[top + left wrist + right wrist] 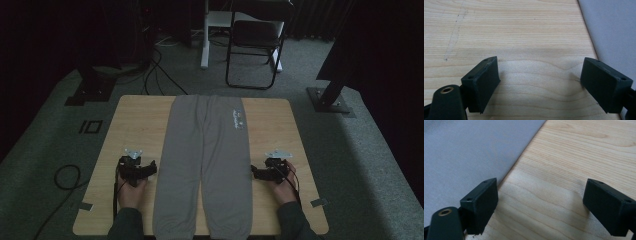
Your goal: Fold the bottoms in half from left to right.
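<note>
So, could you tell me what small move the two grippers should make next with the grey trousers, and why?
Probably slide both inward to the cloth's edges. The left gripper and right gripper rest open on the table, each just beside the flat grey trousers, gripping nothing.

- The grey sweatpants (pixel 202 165) are soft matt cloth, smooth and flat, with a fine knit surface in both gripper views.
- The bench (pixel 135 125) is pale wood with clear grain lines, a dull satin finish and a faint scratch near its left edge.
- The left tongs (pixel 540 82) and right tongs (pixel 541 205) look like black matt plastic, slightly scuffed at the edges.
- The floor (pixel 360 150) is rough grey carpet.
</note>
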